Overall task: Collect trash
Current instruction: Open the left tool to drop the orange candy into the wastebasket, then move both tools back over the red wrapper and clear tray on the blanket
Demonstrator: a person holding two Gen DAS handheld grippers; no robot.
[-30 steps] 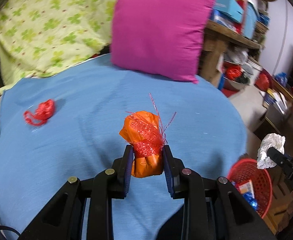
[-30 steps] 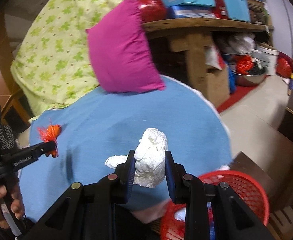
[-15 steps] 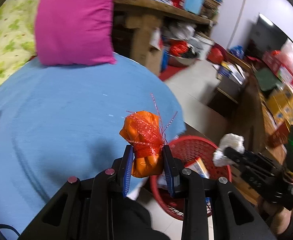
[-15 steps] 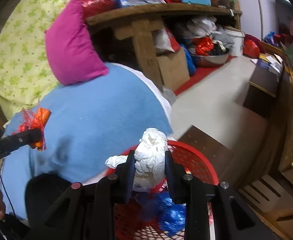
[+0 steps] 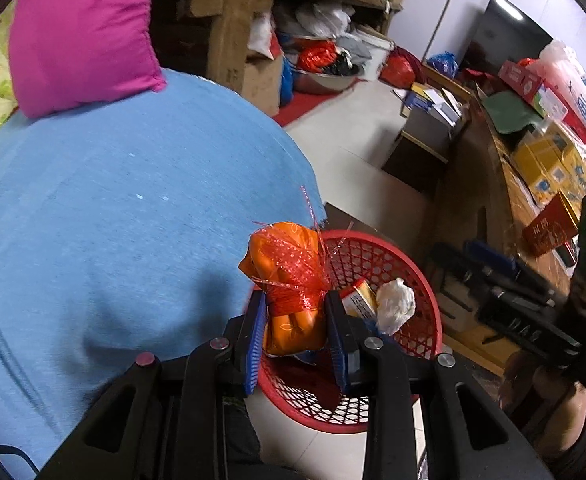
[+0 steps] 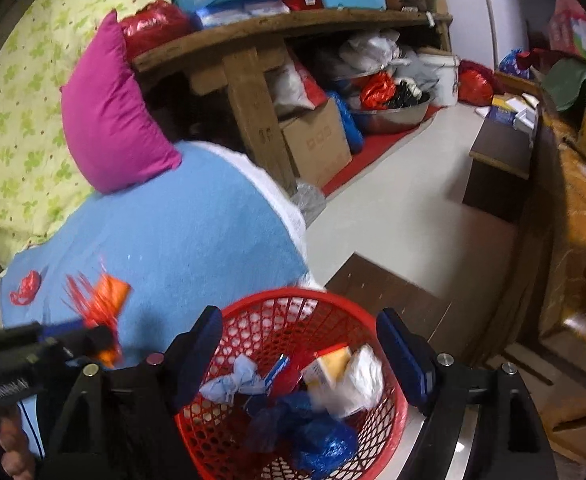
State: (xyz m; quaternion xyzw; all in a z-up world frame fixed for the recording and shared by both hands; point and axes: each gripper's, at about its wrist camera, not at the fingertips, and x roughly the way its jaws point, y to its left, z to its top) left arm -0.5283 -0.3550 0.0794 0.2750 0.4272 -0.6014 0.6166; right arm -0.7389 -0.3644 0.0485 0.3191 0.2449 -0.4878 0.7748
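Observation:
My left gripper (image 5: 295, 320) is shut on an orange wrapper bundle (image 5: 289, 264) tied with red tinsel. It holds the bundle over the near rim of the red mesh basket (image 5: 425, 292), at the edge of the blue bedspread (image 5: 113, 220). My right gripper (image 6: 299, 322) hangs over the same basket (image 6: 277, 296). Its jaws are opening wide, with nothing between them. The white crumpled paper (image 6: 363, 380) lies in the basket beside a yellow carton and blue wrappers. The right wrist view also shows the orange bundle (image 6: 109, 296) and a red scrap (image 6: 25, 288) on the bedspread.
A pink cushion (image 6: 109, 128) leans at the head of the bed. Behind it stands a wooden shelf (image 6: 253, 92) crowded with boxes and bags. A dark wooden step (image 6: 389, 292) lies beyond the basket, and a cluttered counter (image 5: 533, 168) runs along the right.
Both grippers swung from over the bed to the basket. The right gripper's jaws opened and the white paper dropped into the basket. The left gripper kept its hold on the orange bundle.

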